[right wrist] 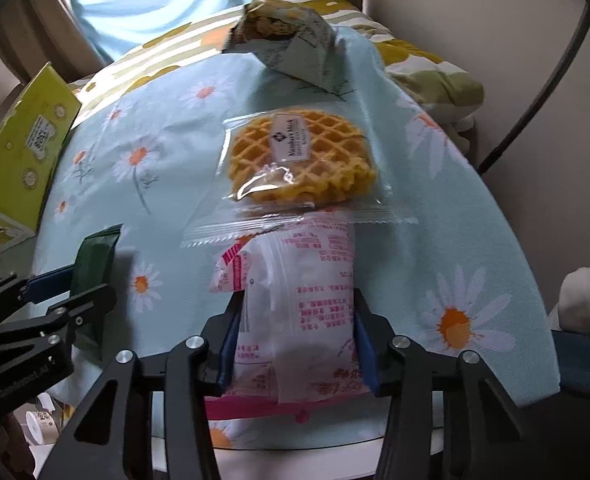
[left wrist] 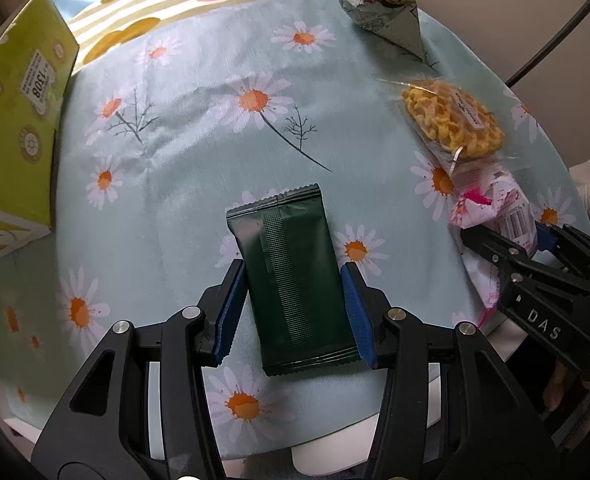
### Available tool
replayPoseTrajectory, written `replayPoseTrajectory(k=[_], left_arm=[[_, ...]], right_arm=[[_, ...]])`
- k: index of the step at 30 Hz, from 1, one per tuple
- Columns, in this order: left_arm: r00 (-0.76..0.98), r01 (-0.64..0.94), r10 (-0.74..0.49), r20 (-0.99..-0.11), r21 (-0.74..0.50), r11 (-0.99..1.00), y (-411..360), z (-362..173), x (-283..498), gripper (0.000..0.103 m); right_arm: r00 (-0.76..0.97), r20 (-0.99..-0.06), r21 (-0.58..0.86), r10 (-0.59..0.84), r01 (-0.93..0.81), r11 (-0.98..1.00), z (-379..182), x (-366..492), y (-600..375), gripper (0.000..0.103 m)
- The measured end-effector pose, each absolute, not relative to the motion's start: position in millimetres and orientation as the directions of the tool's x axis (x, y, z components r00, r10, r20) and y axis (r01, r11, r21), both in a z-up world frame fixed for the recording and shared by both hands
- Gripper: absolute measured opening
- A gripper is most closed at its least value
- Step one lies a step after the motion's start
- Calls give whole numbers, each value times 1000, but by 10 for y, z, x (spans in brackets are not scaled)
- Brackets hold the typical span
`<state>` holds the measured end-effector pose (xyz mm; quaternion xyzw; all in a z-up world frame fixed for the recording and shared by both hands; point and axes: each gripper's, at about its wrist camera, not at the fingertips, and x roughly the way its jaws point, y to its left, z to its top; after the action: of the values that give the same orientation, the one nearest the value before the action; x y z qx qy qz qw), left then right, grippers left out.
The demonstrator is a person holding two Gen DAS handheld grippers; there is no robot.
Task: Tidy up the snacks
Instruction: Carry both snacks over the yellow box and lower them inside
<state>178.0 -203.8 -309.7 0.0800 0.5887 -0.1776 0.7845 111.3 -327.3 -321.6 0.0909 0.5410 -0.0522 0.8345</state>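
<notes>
A dark green snack packet (left wrist: pixel 291 276) lies flat on the daisy-print tablecloth (left wrist: pixel 199 140). My left gripper (left wrist: pixel 293 266) is shut on it, one blue pad against each long side. At the right edge of that view, my right gripper (left wrist: pixel 507 240) holds a white and pink packet (left wrist: pixel 491 204). In the right wrist view the same white and pink packet (right wrist: pixel 299 292) sits between the pads of my right gripper (right wrist: pixel 297 300), which press on its sides. My left gripper (right wrist: pixel 67 288) with the green packet (right wrist: pixel 95 260) shows at the left.
A clear-wrapped waffle biscuit (right wrist: pixel 303 156) lies just beyond the pink packet and overlaps its far end. A grey, opened snack bag (right wrist: pixel 287 36) sits at the far side. A yellow-green cardboard box (left wrist: pixel 15 120) stands at the left. The table's near edge (right wrist: pixel 335 446) is right below the grippers.
</notes>
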Motion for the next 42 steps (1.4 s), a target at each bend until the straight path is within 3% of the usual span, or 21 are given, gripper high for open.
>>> replayPoseTrajectory(k=[11, 25, 42], left_arm=[[303, 343, -190, -934, -80, 936, -1906, -2775, 1688, 44], [525, 216, -172, -834, -65, 974, -1383, -1738, 1817, 44], [661, 92, -134, -739, -97, 991, 445, -1095, 2665, 44]], right_arm=[[439, -890, 185, 121, 104, 977, -2975, 1046, -3020, 41], [572, -787, 174, 231, -153, 973, -1995, 1343, -2490, 41], [612, -714, 178, 342, -314, 933, -1315, 2362, -906, 41]])
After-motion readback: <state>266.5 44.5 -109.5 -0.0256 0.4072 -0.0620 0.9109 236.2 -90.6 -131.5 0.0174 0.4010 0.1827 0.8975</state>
